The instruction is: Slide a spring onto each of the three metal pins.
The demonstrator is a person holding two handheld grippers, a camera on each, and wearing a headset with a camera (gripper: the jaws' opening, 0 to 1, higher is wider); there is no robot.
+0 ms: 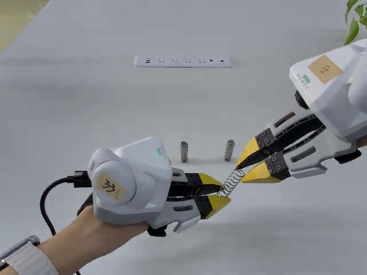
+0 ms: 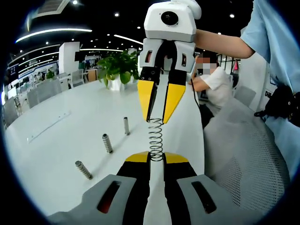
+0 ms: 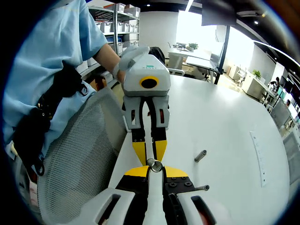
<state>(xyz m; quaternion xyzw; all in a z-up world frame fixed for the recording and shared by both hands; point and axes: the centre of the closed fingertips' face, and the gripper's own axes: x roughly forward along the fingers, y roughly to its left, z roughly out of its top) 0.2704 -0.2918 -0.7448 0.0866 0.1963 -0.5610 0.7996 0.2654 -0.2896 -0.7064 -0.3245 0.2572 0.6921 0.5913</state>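
One spring is held clear of the table, between the two grippers. Its near left end is pinched by the left gripper, and its far right end by the right gripper. In the head view two pins, each carrying a spring, are counted beyond it. Three are counted in the left gripper view, the farthest apparently bare.

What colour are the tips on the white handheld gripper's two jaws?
Yellow fingertips, clearest in the left gripper view.
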